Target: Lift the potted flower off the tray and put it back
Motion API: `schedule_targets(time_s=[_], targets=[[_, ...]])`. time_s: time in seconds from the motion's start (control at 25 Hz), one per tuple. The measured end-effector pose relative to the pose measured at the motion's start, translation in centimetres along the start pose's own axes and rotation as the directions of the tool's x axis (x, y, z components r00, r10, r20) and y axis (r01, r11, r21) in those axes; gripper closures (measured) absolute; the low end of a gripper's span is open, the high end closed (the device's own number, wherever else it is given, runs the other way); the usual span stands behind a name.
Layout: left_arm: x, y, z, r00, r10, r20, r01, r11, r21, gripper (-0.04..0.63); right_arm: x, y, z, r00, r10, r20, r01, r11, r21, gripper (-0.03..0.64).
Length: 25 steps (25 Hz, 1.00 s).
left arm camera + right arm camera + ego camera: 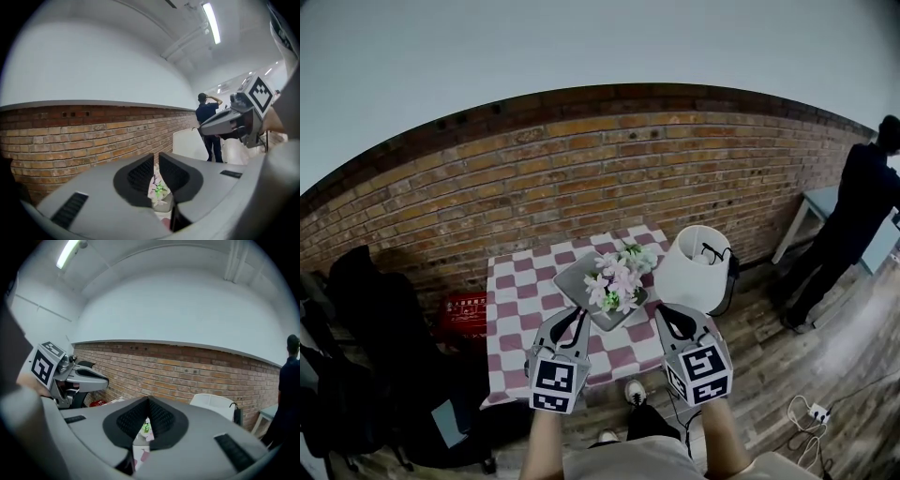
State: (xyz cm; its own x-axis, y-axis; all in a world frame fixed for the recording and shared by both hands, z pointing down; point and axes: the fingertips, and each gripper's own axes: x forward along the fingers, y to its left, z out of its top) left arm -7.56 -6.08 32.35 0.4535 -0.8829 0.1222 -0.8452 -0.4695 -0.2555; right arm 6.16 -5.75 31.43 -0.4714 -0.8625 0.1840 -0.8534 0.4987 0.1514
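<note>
1. Nearest the camera, the person's two forearms reached forward. Each held a tool with a black-and-white marker cube on its back.
2. The left tool [573,317] had its jaws drawn almost together, with a thin slit between them and nothing gripped.
3. The right tool [675,314] was clenched, its tips meeting on nothing.
4. The potted flower [617,281], a cluster of pink and white blooms, stood on a grey tray [569,277]. The tray lay on the surface [511,305], which was covered in a checked cloth. The pot itself was hidden under the blooms.
5. The flower lay ahead of and below both tools, in line with the gap between them. Neither tool touched it. Both pointed nearly level at the brick wall [487,202], so each tool's own view caught the blooms only low between its jaws.
6. The left tool looked slightly nearer the flower, though the difference was small.
7. A fresh grasp would probably need both tools opened and lowered forward, one on either side of the pot.
</note>
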Motion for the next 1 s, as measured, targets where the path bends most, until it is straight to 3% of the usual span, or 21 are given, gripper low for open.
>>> schedule_targets(time_s=[0.24,1.0], targets=[[0.1,0.1,1.2,1.0,-0.002,0.003,0.002,1.0,-0.012,0.586,0.2,0.0,0.3,1.0,-0.015,-0.02,0.013,0.994,-0.106,0.597],[2.1,0.4,-1.0,0.997,-0.017,-0.072,0.021,0.999,0.046,0.588,3.4,0.3,-1.6,0.997,0.016,-0.079,-0.024,0.994,-0.11,0.597]])
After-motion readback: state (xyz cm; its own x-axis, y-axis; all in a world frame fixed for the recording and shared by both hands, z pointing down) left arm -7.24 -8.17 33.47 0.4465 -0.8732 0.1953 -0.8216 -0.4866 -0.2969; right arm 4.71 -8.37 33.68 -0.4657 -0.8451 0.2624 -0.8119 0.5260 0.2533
